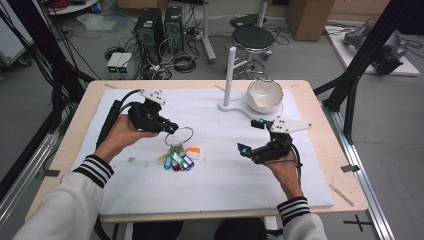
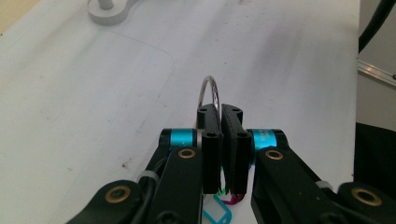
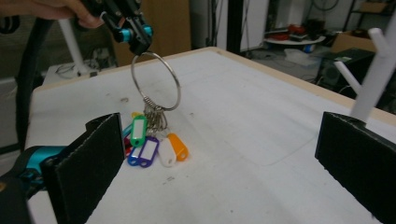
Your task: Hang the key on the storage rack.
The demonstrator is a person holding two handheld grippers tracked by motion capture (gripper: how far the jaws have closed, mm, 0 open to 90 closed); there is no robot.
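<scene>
A large metal key ring (image 1: pixel 183 136) hangs upright over the white mat, with several coloured key tags (image 1: pixel 178 160) bunched below it and touching the mat. My left gripper (image 1: pixel 170 127) is shut on the ring's upper left edge; in the left gripper view the ring (image 2: pixel 208 93) rises between the closed jaws. From the right gripper view the ring (image 3: pixel 155 81) and its tags (image 3: pixel 152 145) hang from the left gripper (image 3: pixel 136 38). To the right, my right gripper (image 1: pixel 250 136) stands open and holds nothing, its pads (image 3: pixel 88 169) spread wide.
A white peg stand (image 1: pixel 229 75) on a flat base rises at the mat's back, beside a white bowl (image 1: pixel 264 95). The stand's pegs (image 3: pixel 373 74) show at the right of the right gripper view. The table's wooden rim (image 1: pixel 70 145) frames the mat.
</scene>
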